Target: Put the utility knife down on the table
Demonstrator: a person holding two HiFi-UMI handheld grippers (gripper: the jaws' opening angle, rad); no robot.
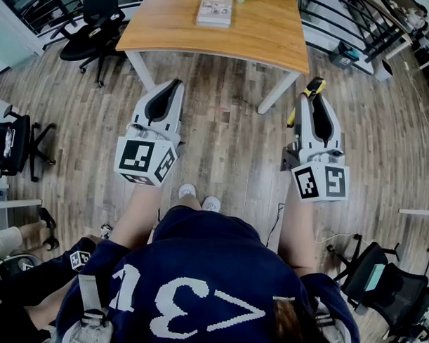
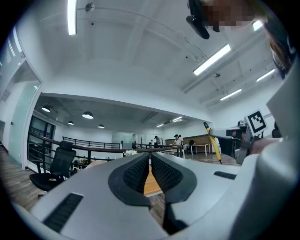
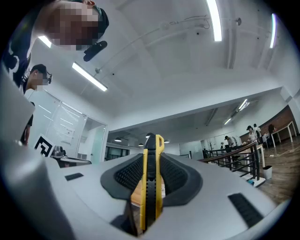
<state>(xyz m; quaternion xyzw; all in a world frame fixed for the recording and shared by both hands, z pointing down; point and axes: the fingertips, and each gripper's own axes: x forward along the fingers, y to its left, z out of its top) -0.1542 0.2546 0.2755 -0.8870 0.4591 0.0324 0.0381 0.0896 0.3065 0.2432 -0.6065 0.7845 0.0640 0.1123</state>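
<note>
left gripper (image 1: 173, 88) held out level before the body, jaws drawn narrow with nothing between them. right gripper (image 1: 315, 99) tipped slightly upward, jaws clamped on the yellow utility knife (image 3: 151, 187), which is in the air, short of the table (image 1: 266, 39).

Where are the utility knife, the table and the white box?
utility knife (image 3: 151, 183), right gripper view, black ribbed slider.
table (image 1: 266, 32), head view, bare top.
white box (image 1: 214, 10), head view, top face.
</note>
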